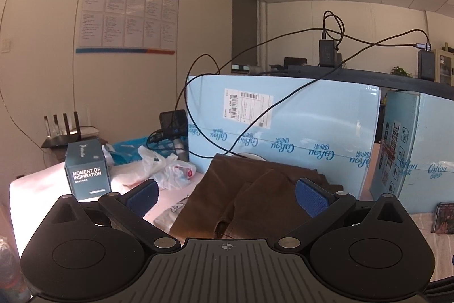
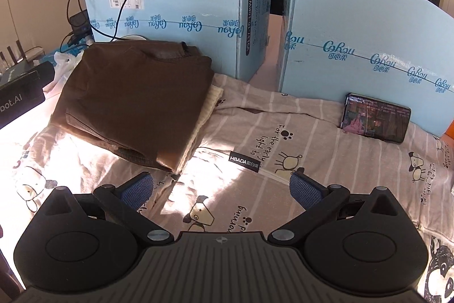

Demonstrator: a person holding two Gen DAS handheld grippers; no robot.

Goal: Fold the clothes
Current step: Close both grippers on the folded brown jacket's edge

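Observation:
A folded brown garment (image 2: 136,95) lies on a pink striped sheet (image 2: 326,161) printed with cartoon dogs, on top of a cream folded garment (image 2: 205,110). It also shows in the left wrist view (image 1: 255,198), straight ahead between the fingers. My left gripper (image 1: 227,198) is open and empty, held above the brown garment's near edge. My right gripper (image 2: 221,189) is open and empty, above the bare sheet in front of and to the right of the pile.
Light blue cardboard boxes (image 2: 176,4) stand behind the pile, with a gap between them. A phone (image 2: 374,118) leans against the right box. Black cables (image 1: 255,110) hang over the boxes. A dark small box (image 1: 86,169), plastic bags (image 1: 167,169) and a router (image 1: 65,129) sit left.

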